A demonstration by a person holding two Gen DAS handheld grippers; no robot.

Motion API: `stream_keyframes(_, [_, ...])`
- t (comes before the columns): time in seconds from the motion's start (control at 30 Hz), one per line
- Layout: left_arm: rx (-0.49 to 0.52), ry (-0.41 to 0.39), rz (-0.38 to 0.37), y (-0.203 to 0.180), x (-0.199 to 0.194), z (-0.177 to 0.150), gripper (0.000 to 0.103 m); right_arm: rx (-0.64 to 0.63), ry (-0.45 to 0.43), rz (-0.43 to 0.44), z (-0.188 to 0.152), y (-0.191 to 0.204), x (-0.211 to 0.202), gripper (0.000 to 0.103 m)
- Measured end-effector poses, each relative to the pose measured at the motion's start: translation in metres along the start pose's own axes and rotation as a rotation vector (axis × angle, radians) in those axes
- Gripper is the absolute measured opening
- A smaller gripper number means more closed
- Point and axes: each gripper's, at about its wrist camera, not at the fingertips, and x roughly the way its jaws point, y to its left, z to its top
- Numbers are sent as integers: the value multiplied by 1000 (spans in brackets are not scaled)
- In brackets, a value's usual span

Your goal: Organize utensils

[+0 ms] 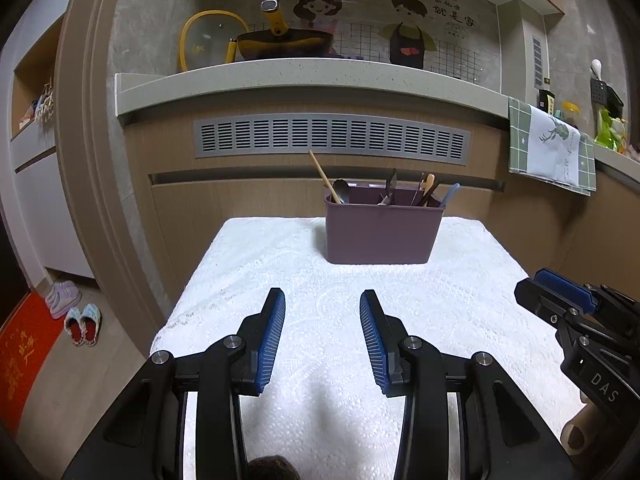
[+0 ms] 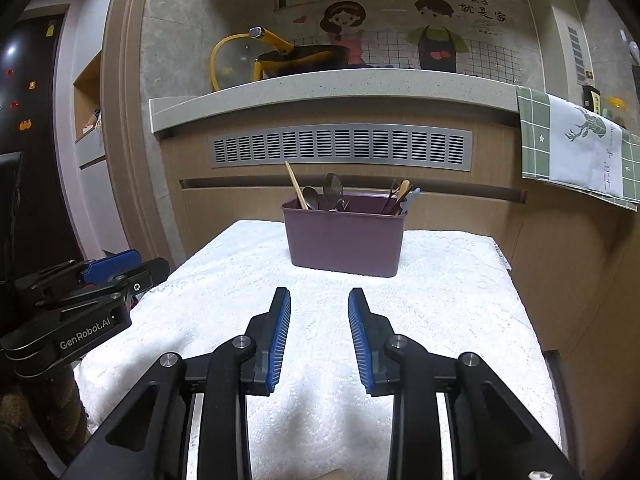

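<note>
The purple caddy (image 1: 382,230) stands at twelve o'clock from both grippers, near the far edge of the white lace cloth (image 1: 320,280) that covers the small table, and well apart from either set of fingertips. In it the utensils stand upright or leaning: a wooden chopstick (image 1: 325,178) tilts out at the left end beside a metal spoon (image 1: 341,190), and a darker cluster of sticks and handles (image 1: 426,190) crowds the right end; from the right wrist view two spoon bowls (image 2: 332,188) show side by side. These pieces are probably light, stiff and slim, the metal ones likely slippery, so a firm pinch across the upper shaft, just above the rim where each stands free of its neighbours, looks the safest hold; the crowded right end may drag others out with it. The caddy itself seems thin plastic and could tip or slide on the soft cloth if pulled sideways. The left gripper (image 1: 322,304) hovers over the cloth with its blue pads spread wide, nothing between them. The right gripper (image 2: 319,300) is likewise spread apart and empty, at three o'clock from the left.
</note>
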Motion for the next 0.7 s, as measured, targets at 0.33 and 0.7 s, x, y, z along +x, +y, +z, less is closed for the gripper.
stream_keyframes(0.33, [-1,11,-7,-1,3,-1,40,2,5,2,0,-1,1,28])
stream_keyframes(0.7, [1,11,-10,-2,3,-2,40,4,8,0,-1,-2,2,28])
